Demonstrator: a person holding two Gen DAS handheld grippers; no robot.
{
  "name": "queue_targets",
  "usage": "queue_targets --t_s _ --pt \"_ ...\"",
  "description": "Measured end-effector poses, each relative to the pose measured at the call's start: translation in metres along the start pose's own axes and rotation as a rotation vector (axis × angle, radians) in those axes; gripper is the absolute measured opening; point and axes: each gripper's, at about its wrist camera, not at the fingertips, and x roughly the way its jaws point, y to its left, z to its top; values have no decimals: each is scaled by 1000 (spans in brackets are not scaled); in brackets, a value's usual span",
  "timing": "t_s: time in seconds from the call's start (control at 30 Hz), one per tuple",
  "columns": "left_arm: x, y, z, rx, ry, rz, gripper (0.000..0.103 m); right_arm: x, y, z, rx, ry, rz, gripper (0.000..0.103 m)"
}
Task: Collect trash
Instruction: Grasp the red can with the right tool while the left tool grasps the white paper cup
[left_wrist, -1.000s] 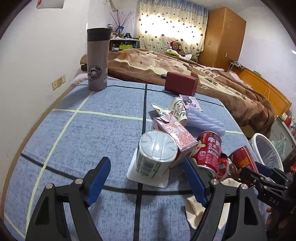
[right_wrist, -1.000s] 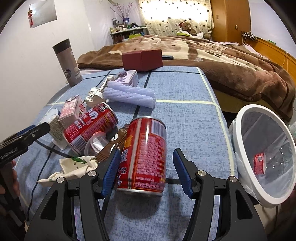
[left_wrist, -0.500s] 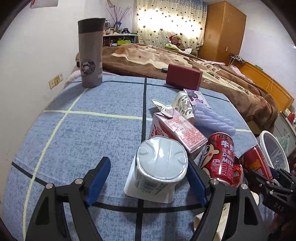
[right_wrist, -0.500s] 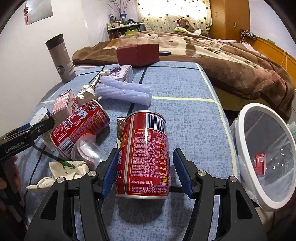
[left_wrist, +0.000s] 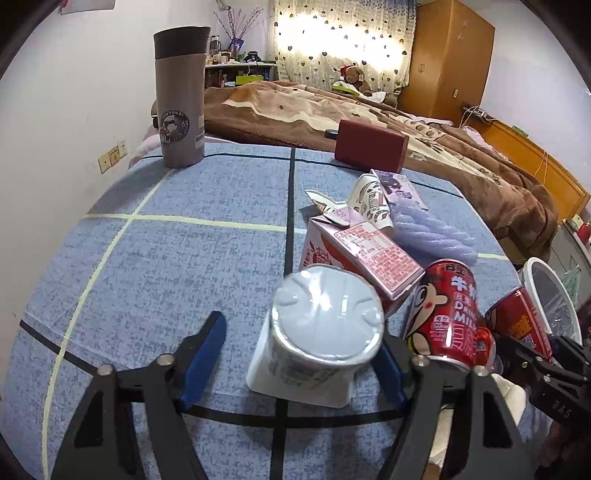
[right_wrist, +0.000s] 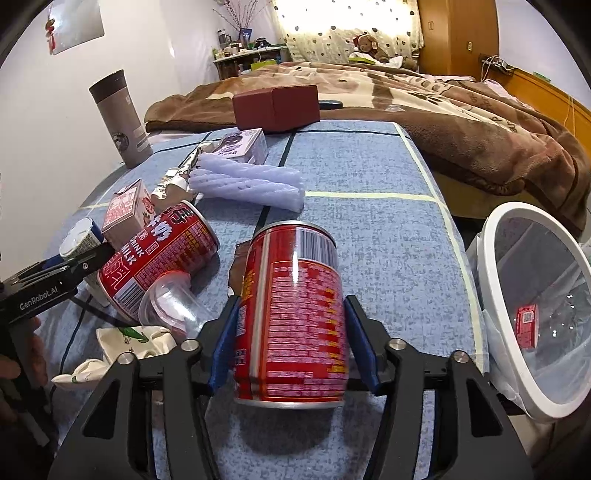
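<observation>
- Left tool (left_wrist: 301, 354): black frame, blue pads, jaws closing around a white yoghurt-type cup (left_wrist: 325, 332). The left pad stands apart from the cup with bare cloth between; the right pad is hidden behind the cup's rim, so contact there cannot be told. Not yet clamped.
- The cup lies tipped toward the lens, smooth foil-like lid puckered at the edge, printed paper wall, resting on a flat white square base.
- Right tool (right_wrist: 291, 343): same build, jaws closing on a red drink can (right_wrist: 295, 314). The left pad sits against the can's wall; the right pad looks just at its surface. I read it as gripped.
- The can is smooth glossy metal, cylindrical, dense white print and a barcode, silver rim toward the lens, at the near table (right_wrist: 369, 184) edge.
- The table is covered in coarse blue woven cloth crossed by pale tape and dark lines.
- Heap between the tools: a second red milk can (right_wrist: 159, 258) on its side, a clear plastic cup (right_wrist: 173, 306) lying over, a pink carton (left_wrist: 365, 258) with folded spout, crumpled white paper (right_wrist: 122, 350), ribbed lilac foam sleeves (right_wrist: 247, 181).
- White-rimmed bin (right_wrist: 495, 295) with clear plastic liner sits beside the table's right edge; a small red wrapper (right_wrist: 526, 326) lies inside.
- Far end: tall matte grey tumbler (left_wrist: 181, 99) upright, dark red box (left_wrist: 369, 146).
</observation>
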Motion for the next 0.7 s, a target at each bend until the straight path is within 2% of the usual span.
queue_targets --t_s 0.1,0.13,0.17,0.7 --pt "0 0 0 -2 -1 -7 61 0 0 -1 2 -4 -1 54" --pt "0 0 0 -2 0 -9 54 0 0 -1 4 -4 0 54" --pt "0 1 0 -3 1 -8 53 0 0 -1 5 -5 1 54" --pt "-20 2 -5 -12 -40 6 53 -7 0 -2 2 -27 14 54"
